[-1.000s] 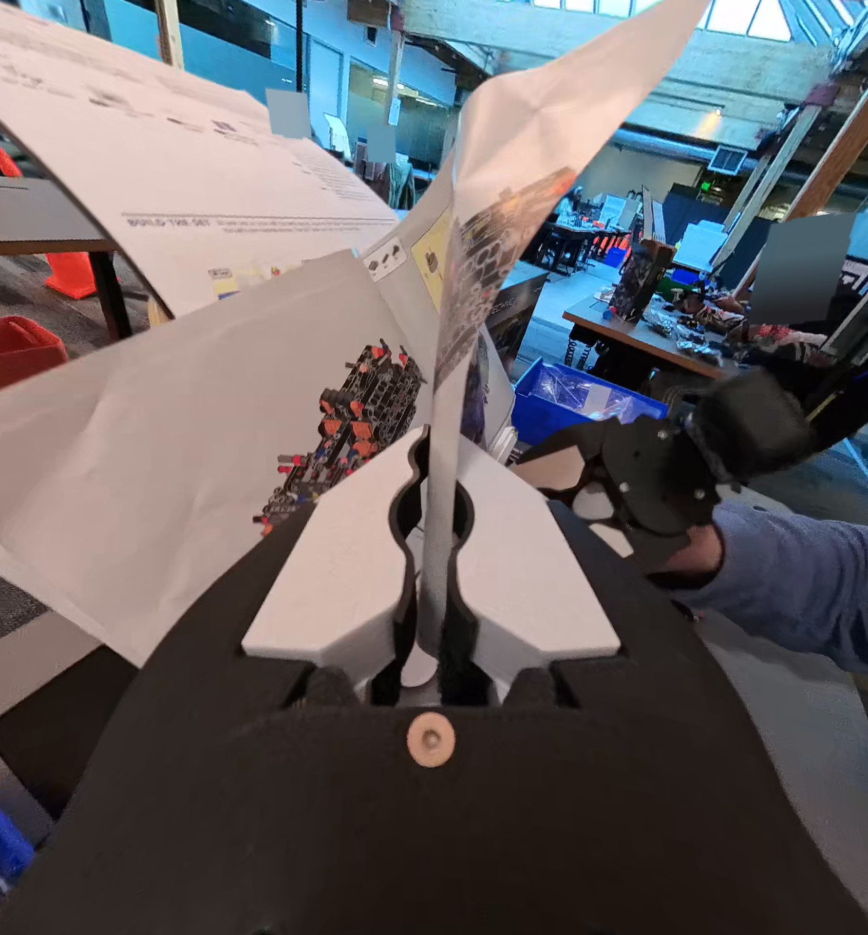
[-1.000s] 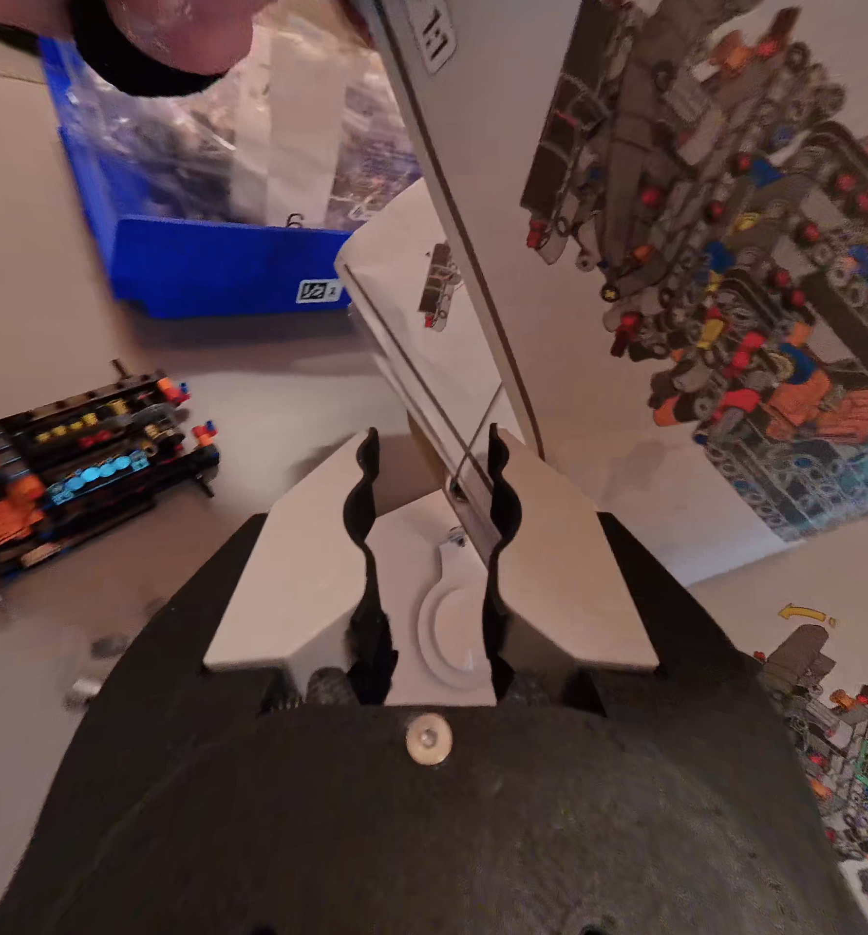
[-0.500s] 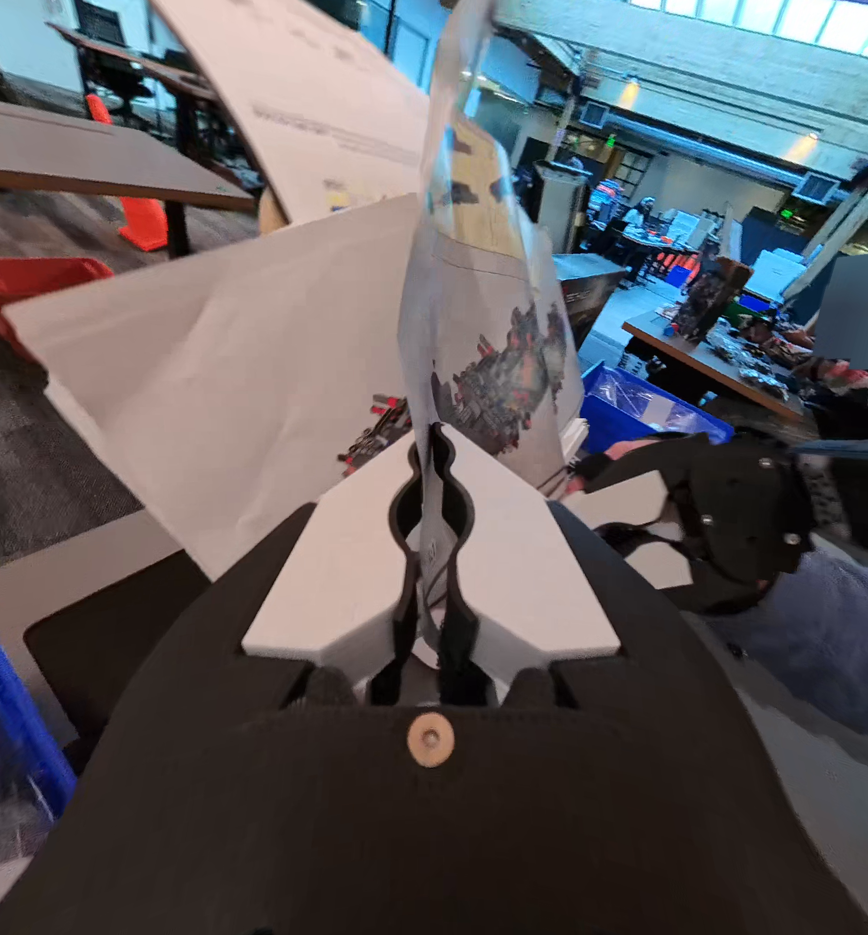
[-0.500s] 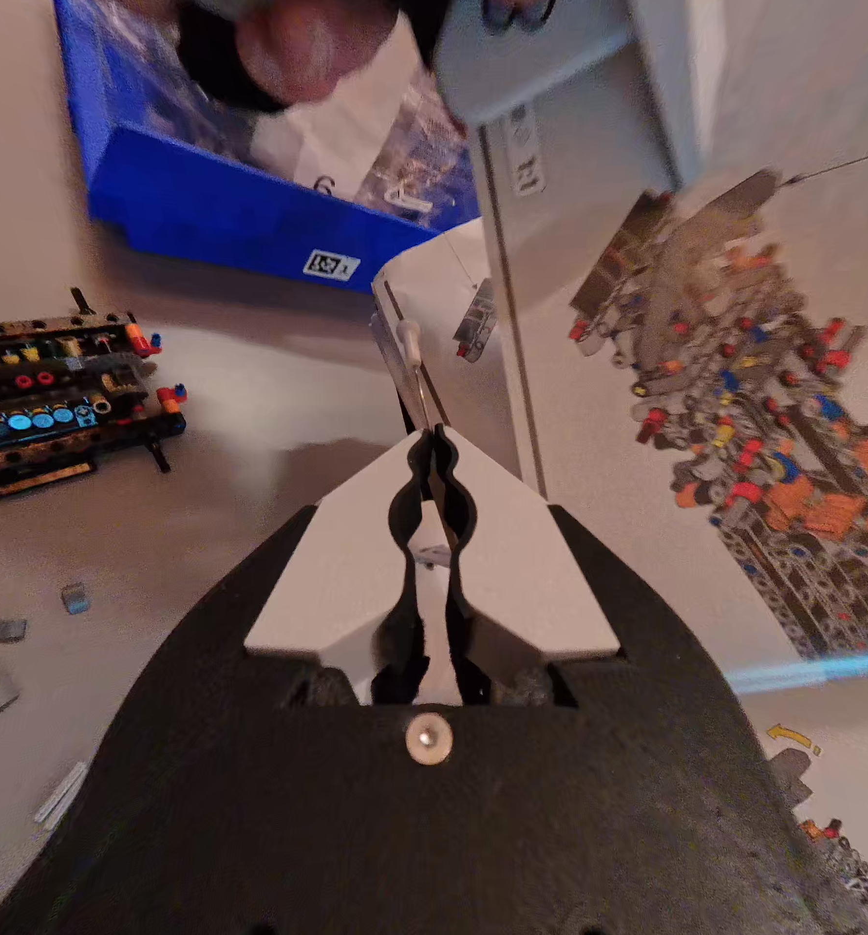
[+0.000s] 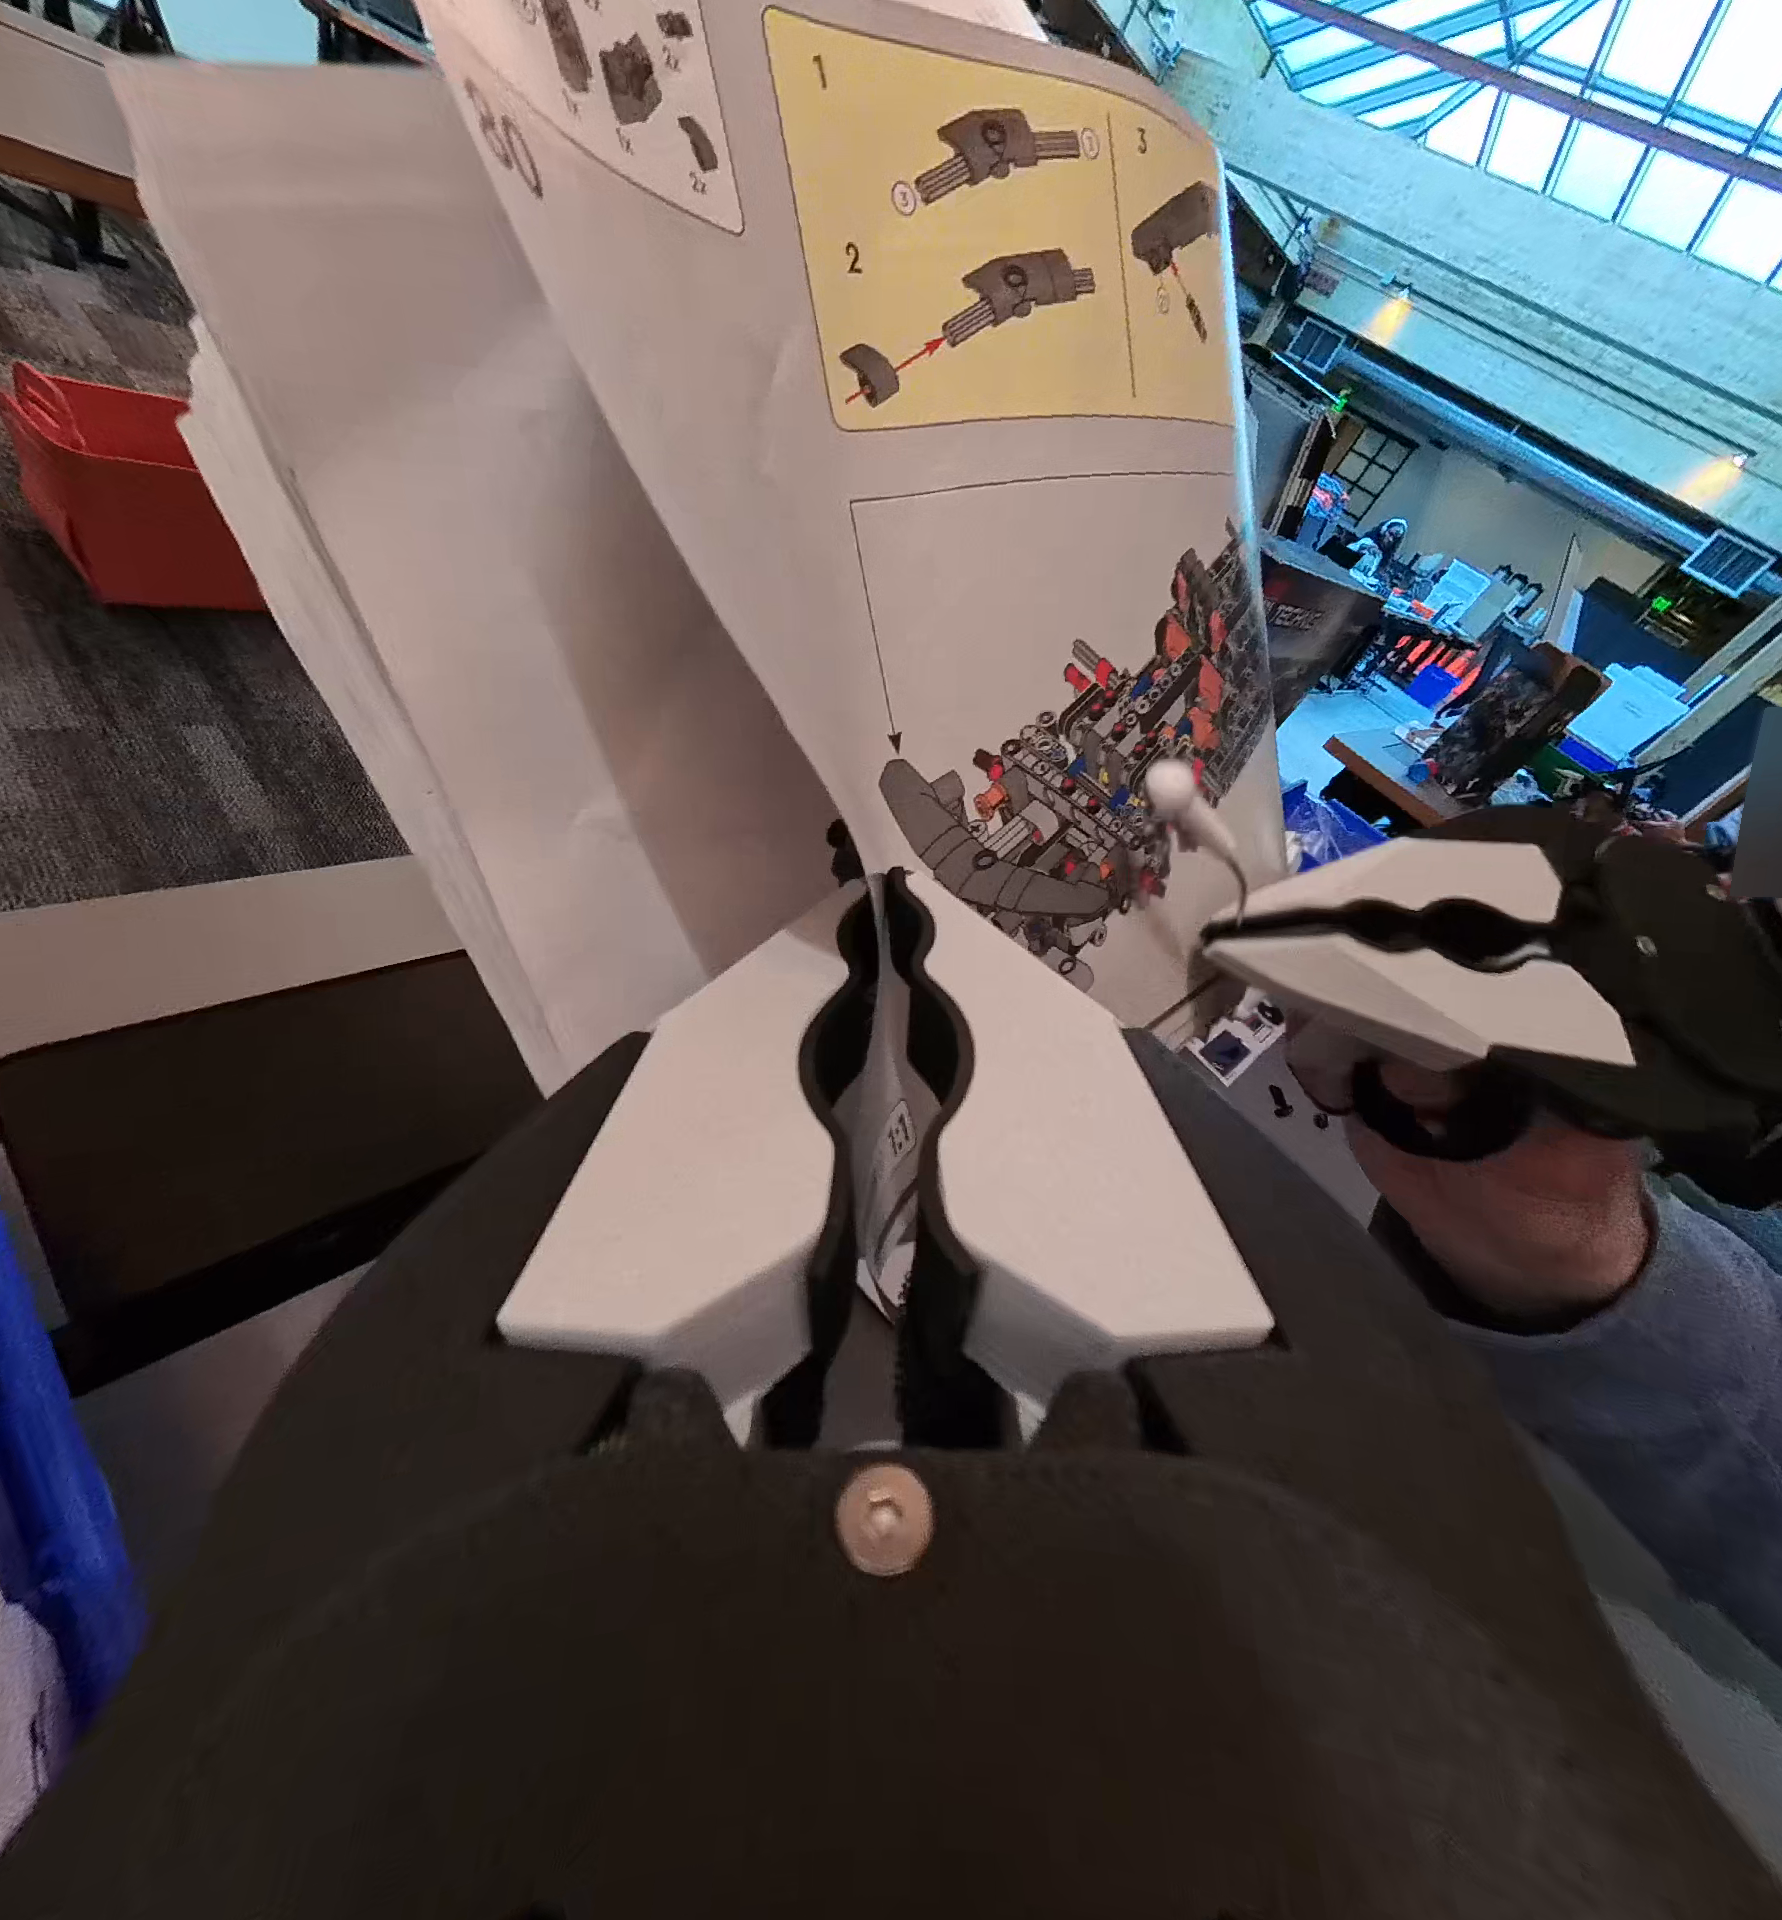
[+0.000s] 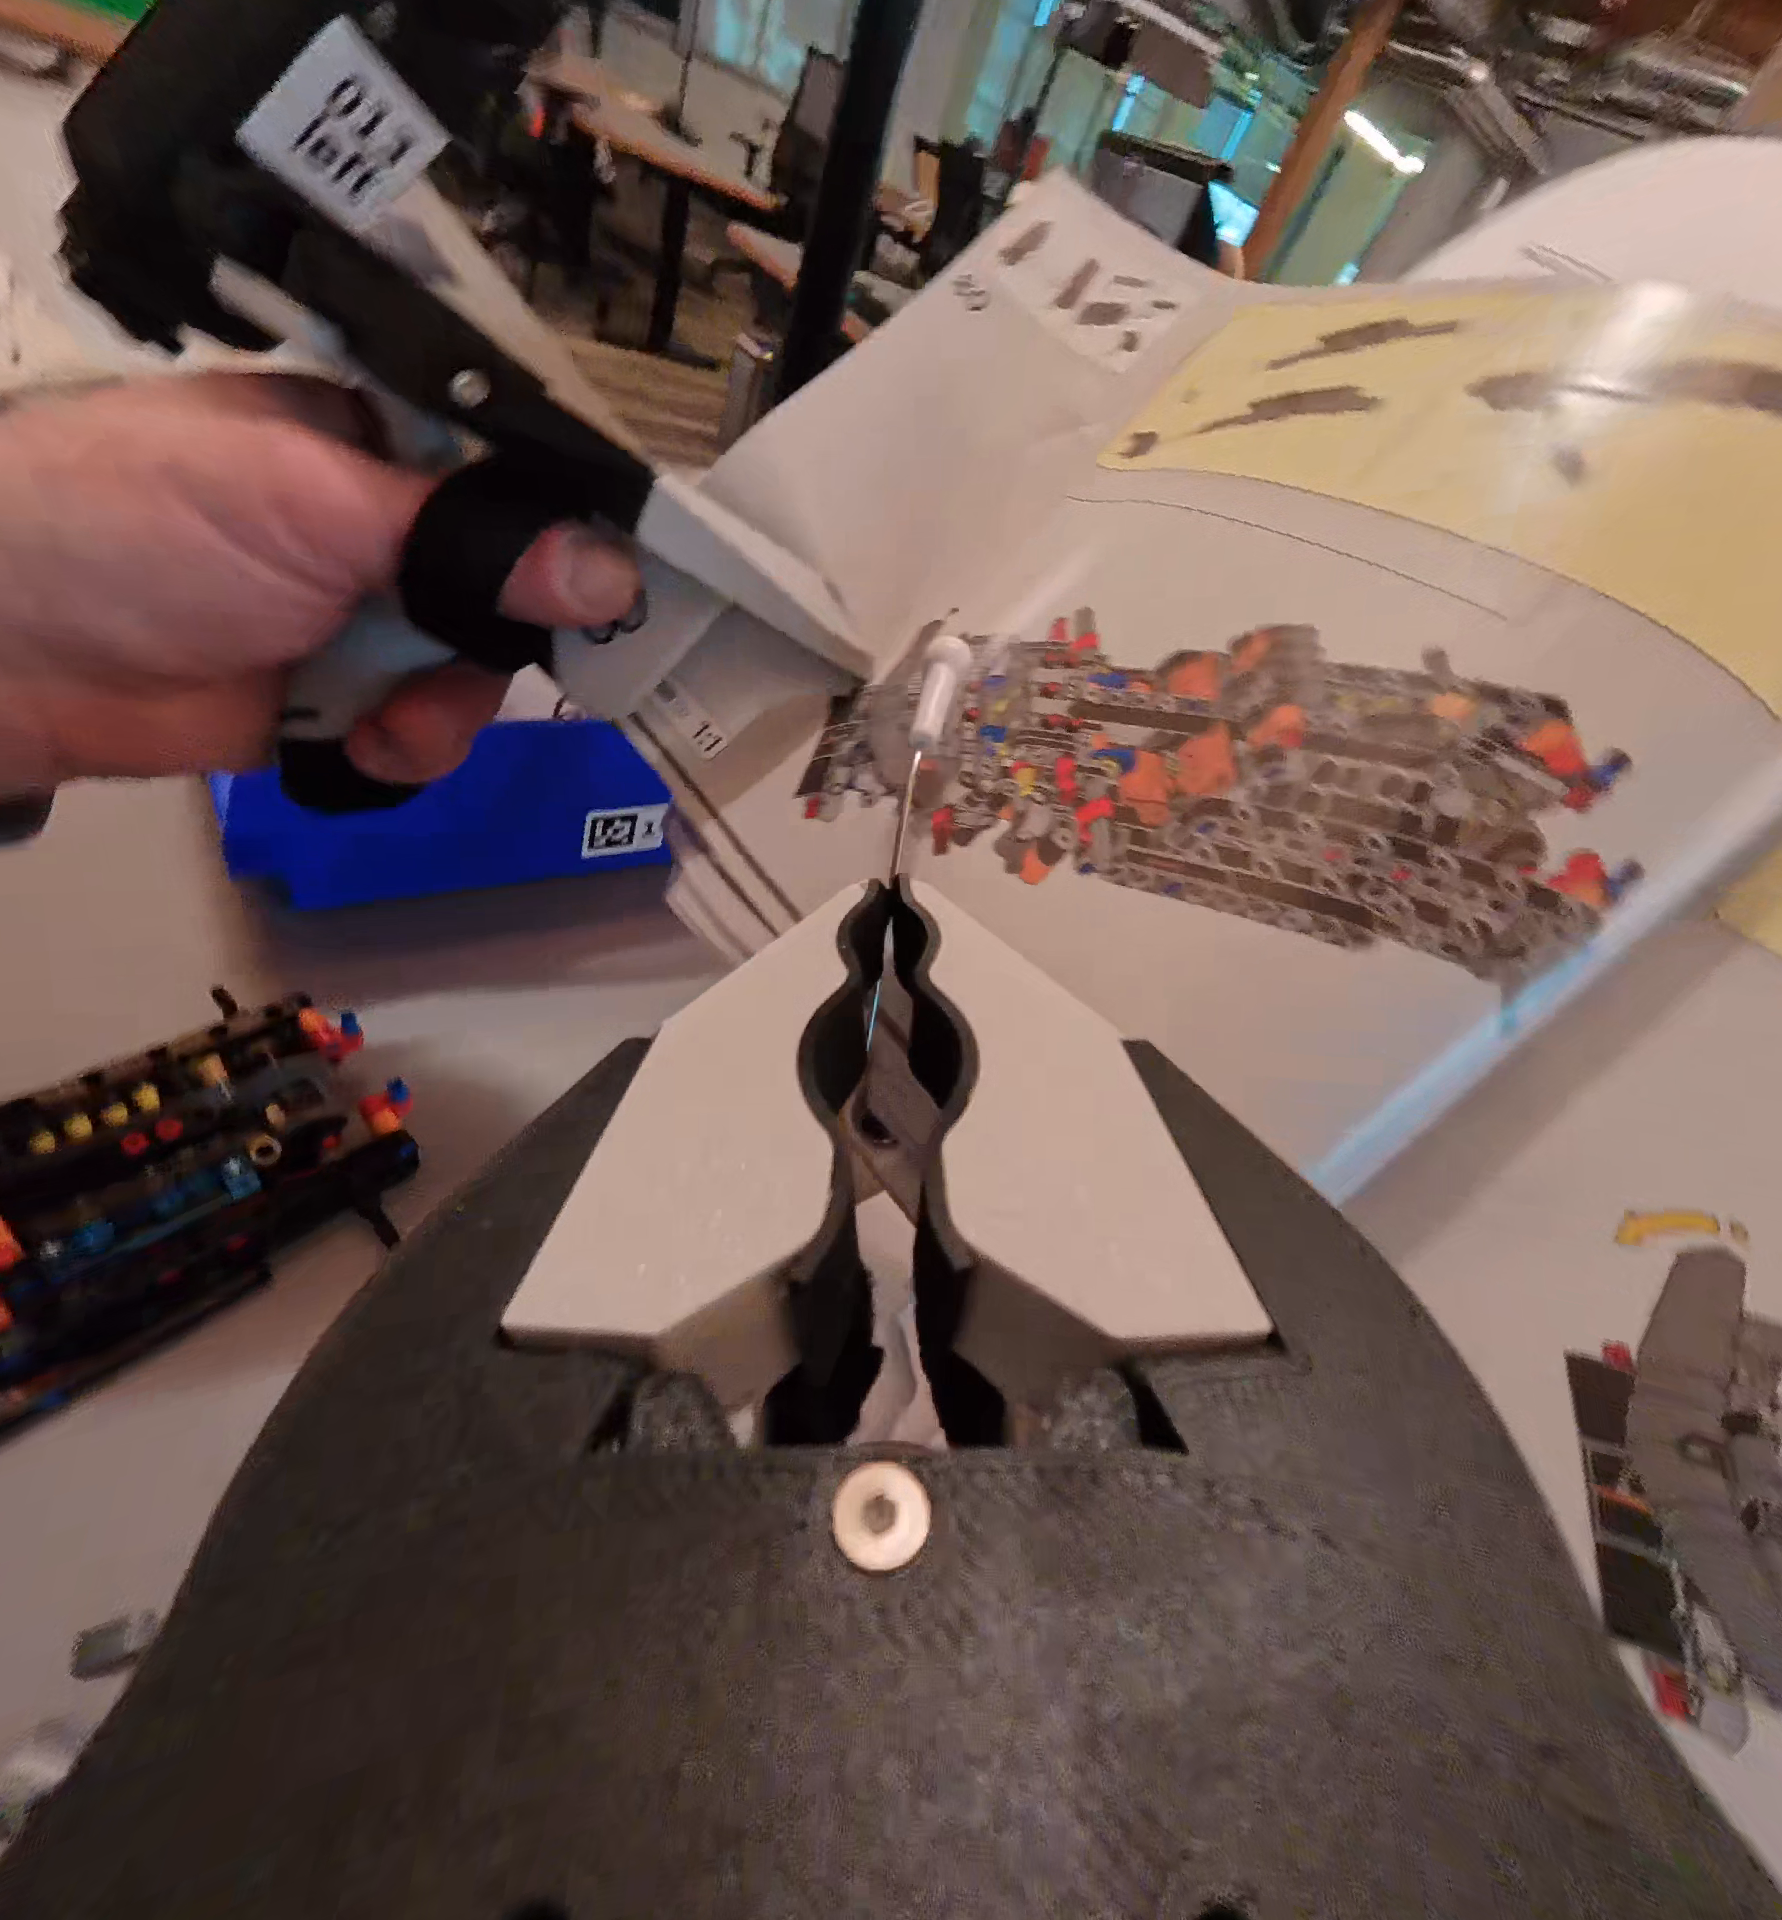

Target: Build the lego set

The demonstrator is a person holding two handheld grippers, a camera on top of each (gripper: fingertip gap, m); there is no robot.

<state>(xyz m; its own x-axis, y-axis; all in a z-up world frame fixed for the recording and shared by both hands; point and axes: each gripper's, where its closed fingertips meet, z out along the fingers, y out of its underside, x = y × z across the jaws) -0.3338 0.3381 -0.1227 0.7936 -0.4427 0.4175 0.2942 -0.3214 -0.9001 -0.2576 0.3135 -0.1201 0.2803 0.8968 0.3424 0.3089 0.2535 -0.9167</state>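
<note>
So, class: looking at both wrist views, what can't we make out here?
- Right wrist view: lego model cut off by the left edge, blurred.
- Right wrist view: loose pieces too blurred to identify.
- Left wrist view: blue bin cut by the frame edge; contents unseen.
- Both views: manual page corner hidden inside the left gripper fingers.

Lego build [image 6: 139, 1164] cut by left edge; held page [image 5: 897, 1195] corner hidden between claw fingers.
</note>
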